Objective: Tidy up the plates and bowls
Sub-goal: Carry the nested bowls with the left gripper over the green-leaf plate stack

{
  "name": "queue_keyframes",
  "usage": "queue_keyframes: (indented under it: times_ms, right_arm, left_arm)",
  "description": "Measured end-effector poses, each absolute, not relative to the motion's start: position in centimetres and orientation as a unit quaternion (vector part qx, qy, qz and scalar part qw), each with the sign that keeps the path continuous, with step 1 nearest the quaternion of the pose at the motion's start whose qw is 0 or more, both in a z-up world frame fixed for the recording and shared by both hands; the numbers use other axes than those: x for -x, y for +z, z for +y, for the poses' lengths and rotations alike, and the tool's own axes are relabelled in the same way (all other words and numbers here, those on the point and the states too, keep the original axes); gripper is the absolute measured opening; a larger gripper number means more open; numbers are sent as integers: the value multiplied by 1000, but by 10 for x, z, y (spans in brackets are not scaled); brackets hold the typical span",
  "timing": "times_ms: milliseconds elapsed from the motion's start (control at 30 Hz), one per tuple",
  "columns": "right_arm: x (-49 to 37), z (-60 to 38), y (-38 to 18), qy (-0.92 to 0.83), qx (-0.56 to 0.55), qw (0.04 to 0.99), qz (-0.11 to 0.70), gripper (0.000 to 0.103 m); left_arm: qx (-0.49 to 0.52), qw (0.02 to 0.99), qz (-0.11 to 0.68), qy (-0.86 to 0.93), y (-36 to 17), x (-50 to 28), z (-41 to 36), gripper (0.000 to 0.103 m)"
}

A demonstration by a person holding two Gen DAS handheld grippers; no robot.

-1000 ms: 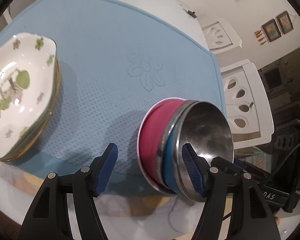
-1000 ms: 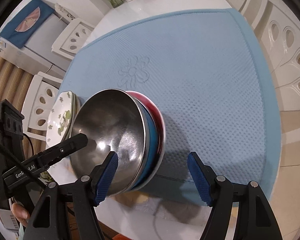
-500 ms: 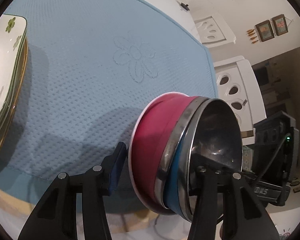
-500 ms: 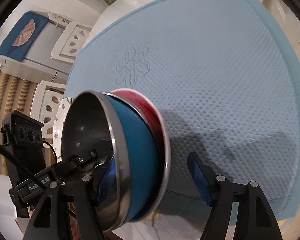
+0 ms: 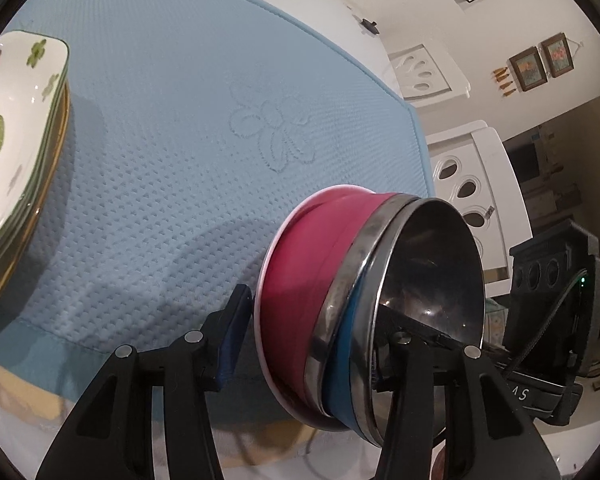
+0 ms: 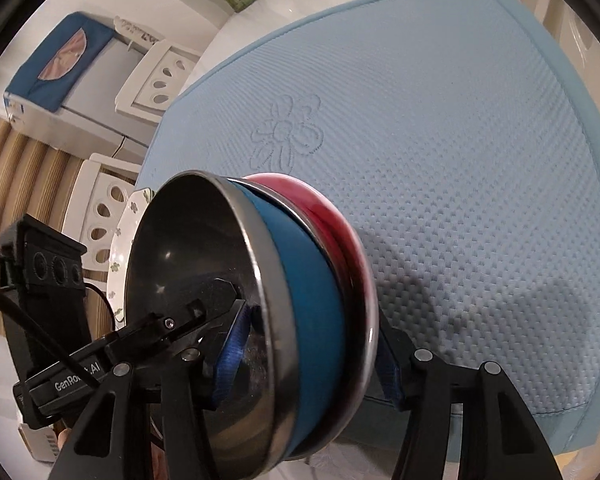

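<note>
Two nested bowls, a blue one (image 6: 312,292) seated in a pink one (image 5: 300,280), stood tipped on edge at the near border of the blue mat (image 5: 172,128), the landmark for all places here. The metal-lined mouth faced sideways rather than up, probably because both tools were gripping the pair by its wall to move it as one unit.

The left gripper (image 5: 312,332) straddled that wall, one finger outside against the pink side and the other inside the mouth; its jaws were closing, and the pads appeared to press on the bowls. The right gripper (image 6: 308,344) took the same pair from the opposite side, one finger inside and one behind the pink rim, jaws likewise closing on them.

A stack of flowered plates (image 5: 8,140) sat at the mat's left edge, apart from the bowls, suggesting like was being grouped with like.
</note>
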State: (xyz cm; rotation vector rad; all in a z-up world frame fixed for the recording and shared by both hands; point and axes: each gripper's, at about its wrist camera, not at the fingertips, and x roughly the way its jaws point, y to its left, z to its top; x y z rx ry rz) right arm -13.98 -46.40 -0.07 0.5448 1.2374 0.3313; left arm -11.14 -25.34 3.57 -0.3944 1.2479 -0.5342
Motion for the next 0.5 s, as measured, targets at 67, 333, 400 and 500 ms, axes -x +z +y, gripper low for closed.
queue_keyframes:
  times_ms: [67, 333, 400, 500]
  right_arm:
    - [141, -464, 1, 155, -248, 769, 568, 56]
    - [141, -467, 13, 147, -265, 759, 577, 56]
    - [141, -468, 14, 148, -275, 753, 579, 56]
    - [142, -472, 19, 154, -284, 749, 579, 56]
  left_arm:
    - [179, 766, 569, -242, 41, 114, -253, 44]
    - [189, 777, 561, -214, 56, 122, -252, 44]
    - [190, 780, 559, -207, 60, 125, -251, 44]
    - [190, 788, 549, -201, 72, 131, -250, 44]
